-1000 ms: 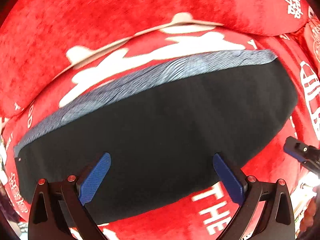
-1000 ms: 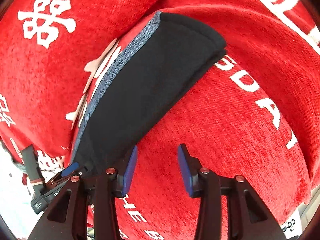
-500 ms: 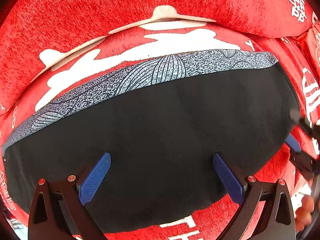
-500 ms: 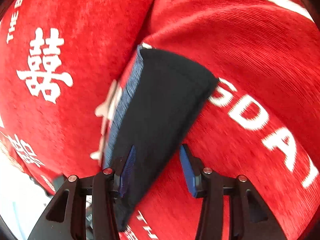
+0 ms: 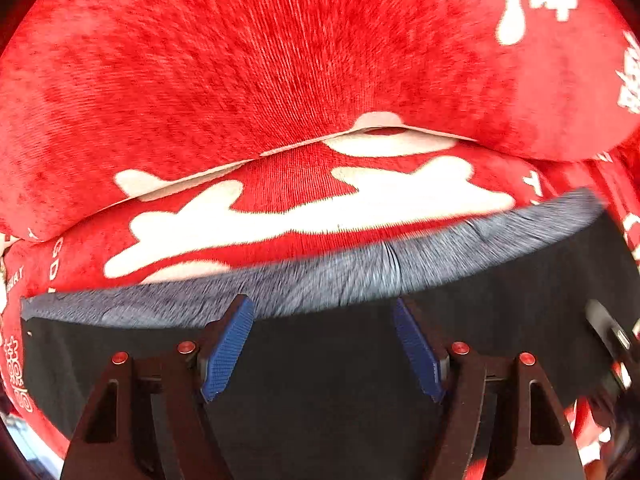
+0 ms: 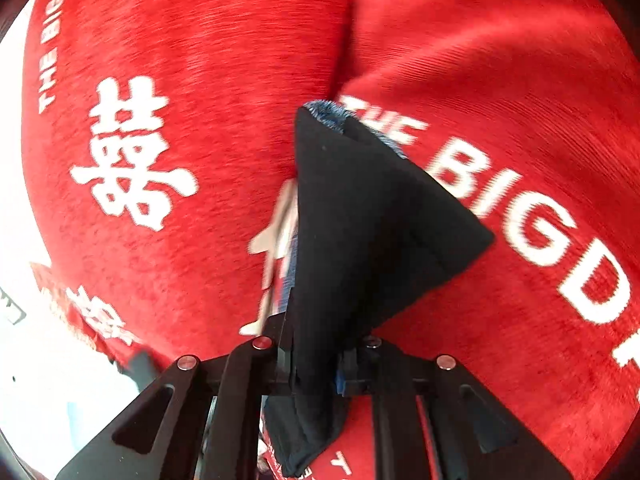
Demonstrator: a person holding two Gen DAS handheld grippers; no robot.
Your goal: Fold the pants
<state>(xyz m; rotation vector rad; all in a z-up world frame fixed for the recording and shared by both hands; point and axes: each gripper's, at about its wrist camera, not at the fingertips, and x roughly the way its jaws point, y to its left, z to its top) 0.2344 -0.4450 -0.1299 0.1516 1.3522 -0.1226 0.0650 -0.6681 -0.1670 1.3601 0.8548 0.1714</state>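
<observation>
Right claw (image 6: 316, 372) just closed, now pinching pants (image 6: 360, 240) end at frame bottom centre. Left claw (image 5: 324, 344) narrowing, still spread above waistband (image 5: 360, 276); fold lift likely next.

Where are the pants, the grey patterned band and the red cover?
pants (image 6: 360, 240): right wrist view, black folded end.
grey band (image 5: 360, 276): left wrist view, middle of strip.
red cover (image 5: 280, 60): left wrist view, bare plush above pants.

Right gripper has closed on the pants

The right gripper (image 6: 316, 372), empty before, has just been closing and now pinches the black pants (image 6: 360, 220); the left gripper (image 5: 320, 344) has just been narrowing above the cloth, nearer its grey band (image 5: 360, 276).
</observation>
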